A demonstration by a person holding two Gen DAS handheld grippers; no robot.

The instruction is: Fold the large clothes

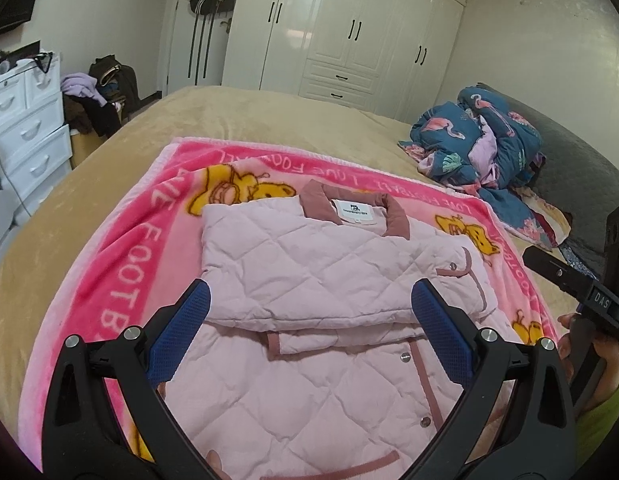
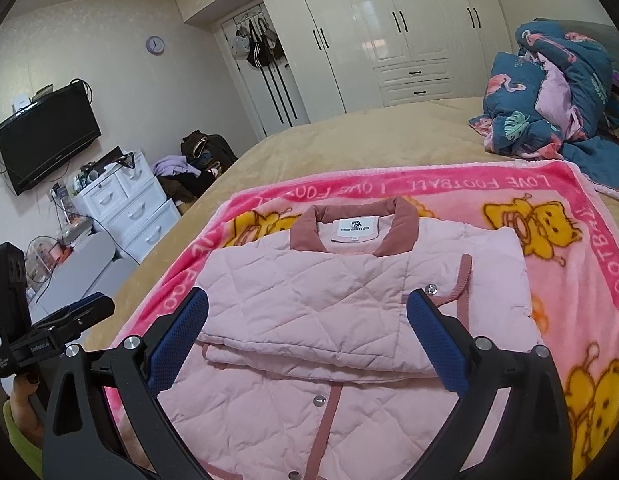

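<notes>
Now, step in hand: the last fold of the jacket, by my reading; both sleeves already lie crossed over the chest, and the lower half is not yet brought up to the collar.

Jacket [image 1: 309, 280]: pale pink, quilted, lying flat on the pink cartoon blanket [image 1: 121, 264] spread over the tan bed [image 1: 237, 116]; it sits straight ahead of and below both claws, collar [image 1: 349, 212] at the far end, hem nearest the cameras.

Left gripper [image 1: 309, 328]: fingers spread wide, blue pads [image 1: 181, 336] either side of the jacket's middle, nothing between them; it hovers over the cloth; contact cannot be told.

Right gripper [image 2: 307, 332]: likewise spread wide and empty, poised over the folded sleeve edge; its body shows at the right edge of the left view, with a hand [image 1: 589, 352] on the handle.

Folded sleeves [image 2: 309, 312]: a thick layered band across the chest, just beyond the fingertips of both claws.

How to do it well: take the hem at its two corners, one claw each, well apart; pinch all quilted layers together, since padded cloth slips; lift both sides evenly and carry them forward to just short of the collar; lay down flat so the sleeve band is not dragged out of place.

Risk: uneven lift would skew the edges; a shallow pinch may drop the top layer only.

Elsewhere: a crumpled flamingo quilt [image 2: 557, 92] lies far off to the right, clear of the work.
</notes>
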